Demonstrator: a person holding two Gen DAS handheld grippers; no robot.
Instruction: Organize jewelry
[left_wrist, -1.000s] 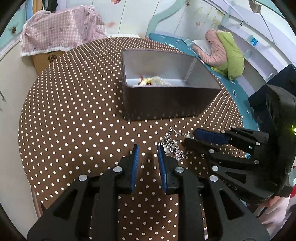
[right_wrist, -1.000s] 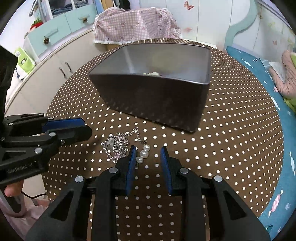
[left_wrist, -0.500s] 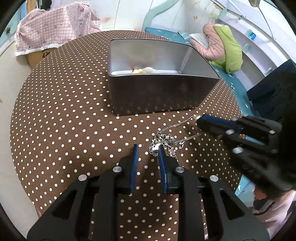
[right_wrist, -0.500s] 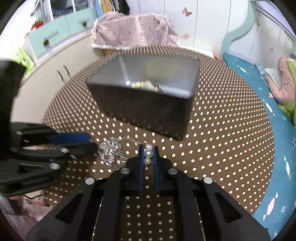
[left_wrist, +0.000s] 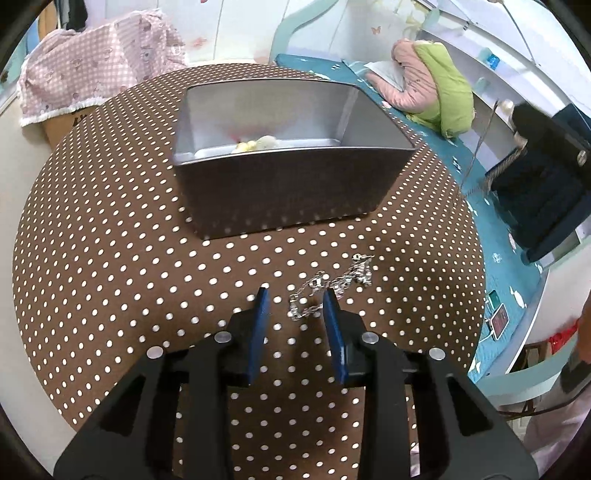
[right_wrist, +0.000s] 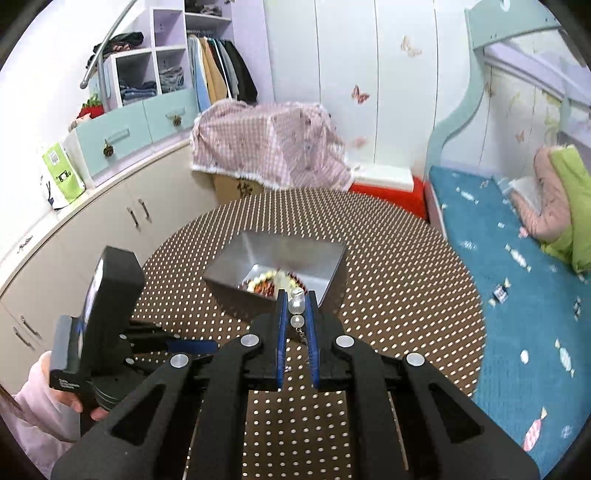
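Observation:
A grey metal box (left_wrist: 291, 173) stands on the brown polka-dot round table (left_wrist: 110, 258); it also shows in the right wrist view (right_wrist: 280, 258) with bead jewelry (right_wrist: 271, 282) inside. My right gripper (right_wrist: 296, 306) is shut on a pearl necklace (right_wrist: 296, 303) and holds it high above the table, its thin chain hanging down. In the left wrist view the right gripper body (left_wrist: 543, 177) is at upper right with the chain (left_wrist: 476, 147) dangling. A silver chain (left_wrist: 332, 284) lies on the table just ahead of my open, empty left gripper (left_wrist: 295, 295).
A teal bed (right_wrist: 517, 266) with pink and green bedding (right_wrist: 557, 199) borders the table on the right. A box draped in pink checked cloth (right_wrist: 269, 144) stands behind the table. White cabinets (right_wrist: 92, 221) run along the left.
My right gripper closed on the pearl necklace and lifted it high off the table. The left gripper opened wider; part of the silver chain stays on the table.

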